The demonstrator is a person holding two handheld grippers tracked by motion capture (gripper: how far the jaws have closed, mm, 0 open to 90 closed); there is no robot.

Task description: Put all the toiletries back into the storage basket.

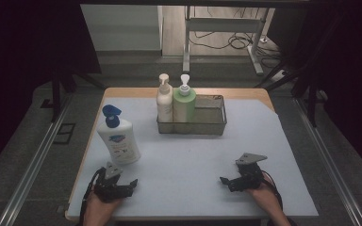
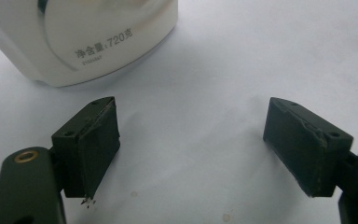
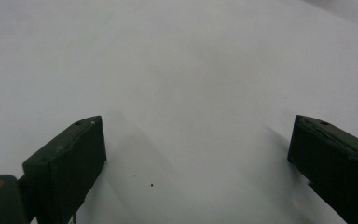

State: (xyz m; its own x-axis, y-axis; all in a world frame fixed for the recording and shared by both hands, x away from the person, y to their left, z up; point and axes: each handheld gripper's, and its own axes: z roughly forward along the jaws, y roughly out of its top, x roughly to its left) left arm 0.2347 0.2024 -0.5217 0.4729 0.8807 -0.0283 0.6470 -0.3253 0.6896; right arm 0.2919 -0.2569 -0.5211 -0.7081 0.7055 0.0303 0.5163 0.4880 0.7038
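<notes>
A white pump bottle with a blue top stands at the table's left, and its base fills the upper left of the left gripper view. Just in front of it my left gripper rests low on the mat, open, nothing between its jaws. Near the front right my right gripper also lies open over bare mat. A wire basket at the back centre holds a cream pump bottle and a green pump bottle, both upright in its left end.
A pale mat covers the wooden table. The basket's right half holds nothing. Metal rails run along both sides of the table, and a desk frame with cables stands beyond the far edge.
</notes>
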